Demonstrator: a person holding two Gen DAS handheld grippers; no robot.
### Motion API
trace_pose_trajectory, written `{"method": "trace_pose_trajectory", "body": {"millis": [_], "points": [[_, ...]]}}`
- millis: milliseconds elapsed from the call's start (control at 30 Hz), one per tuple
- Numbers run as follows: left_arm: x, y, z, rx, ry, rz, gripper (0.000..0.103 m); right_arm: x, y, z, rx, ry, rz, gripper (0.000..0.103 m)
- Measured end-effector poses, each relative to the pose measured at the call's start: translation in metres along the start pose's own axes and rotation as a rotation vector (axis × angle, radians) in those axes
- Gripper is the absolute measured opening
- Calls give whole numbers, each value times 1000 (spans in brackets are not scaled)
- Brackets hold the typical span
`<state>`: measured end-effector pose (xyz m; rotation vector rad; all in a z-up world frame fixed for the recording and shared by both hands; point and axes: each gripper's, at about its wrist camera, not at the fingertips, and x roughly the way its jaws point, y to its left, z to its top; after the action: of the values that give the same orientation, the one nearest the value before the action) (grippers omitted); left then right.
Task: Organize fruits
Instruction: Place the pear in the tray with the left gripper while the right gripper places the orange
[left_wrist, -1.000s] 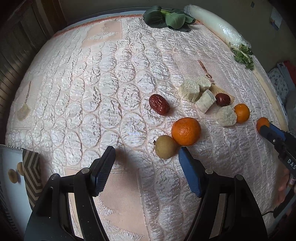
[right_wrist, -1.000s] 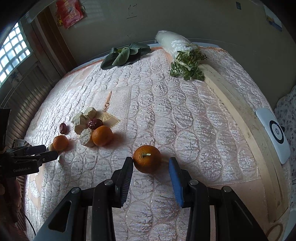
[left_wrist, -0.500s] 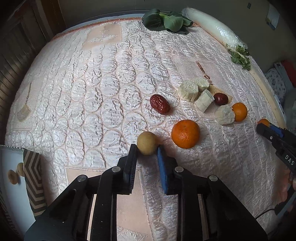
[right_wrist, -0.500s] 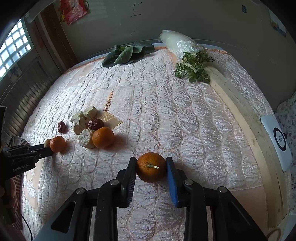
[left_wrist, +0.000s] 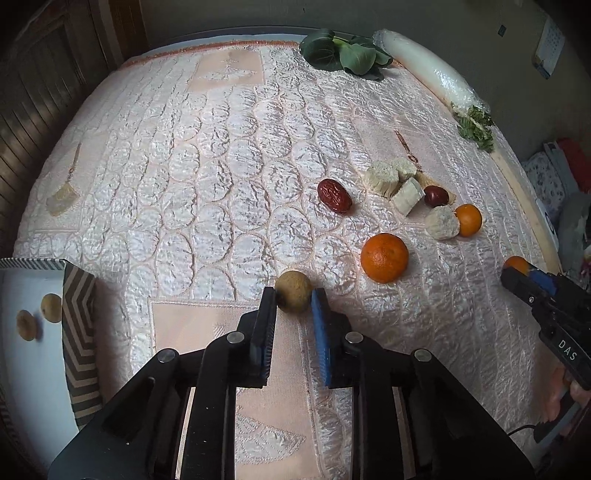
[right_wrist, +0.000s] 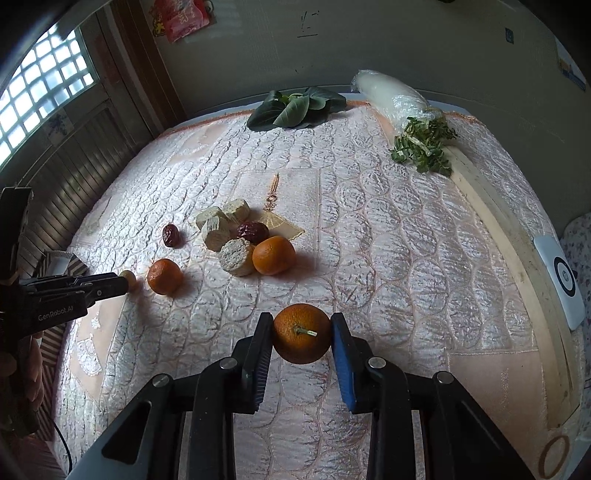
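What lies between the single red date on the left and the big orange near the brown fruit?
Nothing: only bare quilted cover separates the red date from the big orange, seen in the left wrist view.

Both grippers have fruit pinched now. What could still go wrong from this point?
The left gripper pinches the small brown fruit only at its fingertips, so it may slip out. The right gripper clamps an orange that bulges beyond the pads and could roll free. Carrying either low could bump the loose orange nearby.
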<state>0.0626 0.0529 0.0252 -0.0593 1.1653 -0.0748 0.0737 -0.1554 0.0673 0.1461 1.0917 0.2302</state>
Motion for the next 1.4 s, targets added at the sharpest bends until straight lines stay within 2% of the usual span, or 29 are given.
{"method": "trace_pose_trajectory", "body": {"millis": [267, 633, 1067, 1400], "points": [[-11, 6, -7, -11, -13, -8, 18, -10, 15, -3, -20, -15, 22, 30], [-43, 28, -16, -34, -60, 40, 18, -10, 70, 4, -102, -24, 107, 30], [-80, 105, -41, -143, -100, 126, 18, 5, 176, 11, -263, -9, 242, 30], [-91, 176, -69, -258, -84, 128, 18, 20, 264, 5, -387, 21, 345, 30]]}}
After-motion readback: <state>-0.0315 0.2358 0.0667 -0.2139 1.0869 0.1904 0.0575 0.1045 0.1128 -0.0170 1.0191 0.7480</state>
